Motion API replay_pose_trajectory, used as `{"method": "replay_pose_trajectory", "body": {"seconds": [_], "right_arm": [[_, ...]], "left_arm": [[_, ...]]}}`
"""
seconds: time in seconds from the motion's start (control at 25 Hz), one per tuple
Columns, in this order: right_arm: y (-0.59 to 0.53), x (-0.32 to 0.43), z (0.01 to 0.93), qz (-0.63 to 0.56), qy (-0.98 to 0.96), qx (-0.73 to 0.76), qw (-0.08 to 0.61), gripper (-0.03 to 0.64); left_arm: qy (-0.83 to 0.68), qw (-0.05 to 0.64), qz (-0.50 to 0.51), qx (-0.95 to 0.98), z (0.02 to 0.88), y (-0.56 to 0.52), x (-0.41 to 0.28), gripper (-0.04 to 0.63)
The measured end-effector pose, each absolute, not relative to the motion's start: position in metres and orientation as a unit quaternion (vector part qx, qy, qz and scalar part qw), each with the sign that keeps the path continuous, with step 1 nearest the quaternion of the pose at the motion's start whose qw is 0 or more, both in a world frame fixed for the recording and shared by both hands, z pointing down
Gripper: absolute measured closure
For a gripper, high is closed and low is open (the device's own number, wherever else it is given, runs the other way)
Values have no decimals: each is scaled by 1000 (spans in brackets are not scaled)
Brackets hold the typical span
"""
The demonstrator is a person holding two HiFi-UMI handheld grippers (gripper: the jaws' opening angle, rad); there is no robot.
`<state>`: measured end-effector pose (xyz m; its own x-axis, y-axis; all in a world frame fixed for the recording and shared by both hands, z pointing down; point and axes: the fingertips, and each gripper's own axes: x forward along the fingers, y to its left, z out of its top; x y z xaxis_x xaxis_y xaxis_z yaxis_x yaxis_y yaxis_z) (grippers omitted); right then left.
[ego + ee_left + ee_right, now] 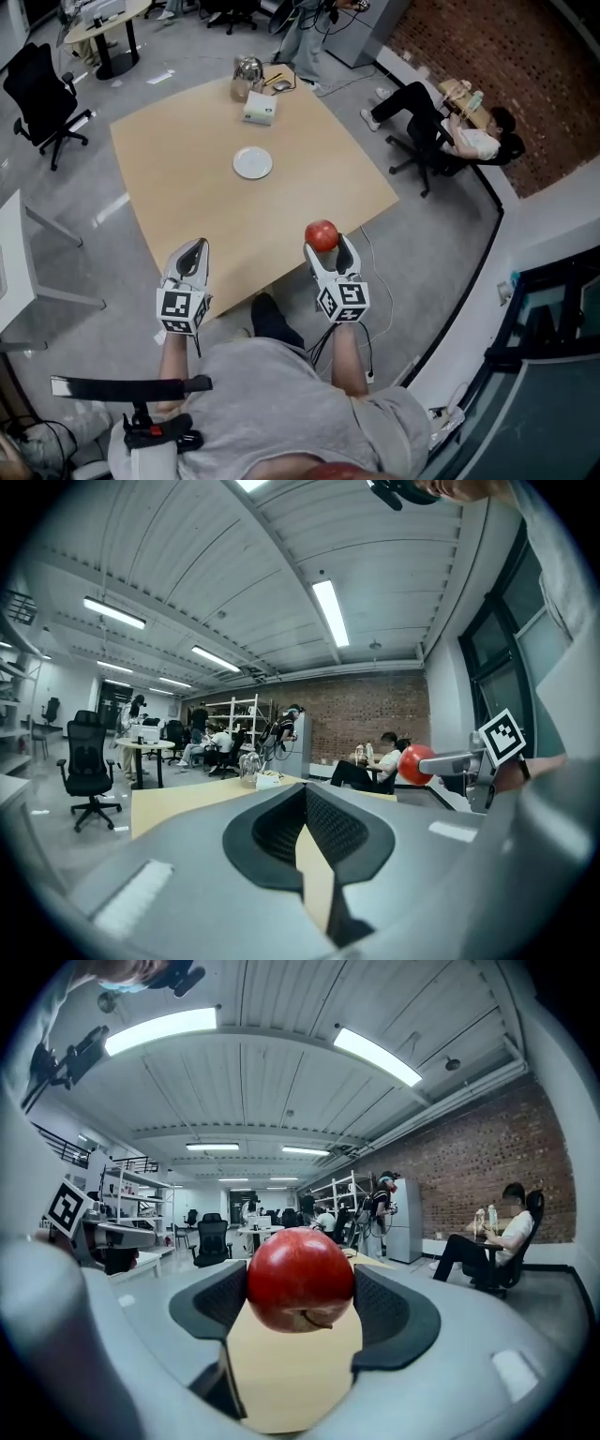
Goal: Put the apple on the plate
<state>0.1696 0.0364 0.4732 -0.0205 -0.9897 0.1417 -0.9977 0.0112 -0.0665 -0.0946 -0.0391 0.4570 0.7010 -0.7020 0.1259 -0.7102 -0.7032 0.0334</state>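
The right gripper (323, 246) grips the apple (322, 234), well short of the plate (252, 162); the left gripper (194, 248) is closed, empty. Next, carry it there.

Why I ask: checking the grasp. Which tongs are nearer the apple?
Right. The right tongs clamp the red apple between them; the left tongs, shut and empty, hang apart to its left.

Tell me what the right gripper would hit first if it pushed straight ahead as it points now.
Nothing close: the right gripper, shut on the apple, points across the table, passing right of the plate. The box at the far edge may come first; height is unclear.
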Motion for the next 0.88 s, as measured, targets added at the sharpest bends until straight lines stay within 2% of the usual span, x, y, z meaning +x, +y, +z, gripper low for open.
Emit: {"method": "replay_pose_trajectory", "body": {"seconds": [0.88], "right_arm": [[-114, 204, 526, 104, -742, 661, 34, 255]], "left_arm": [[-398, 98, 108, 906, 518, -139, -60, 575]]}}
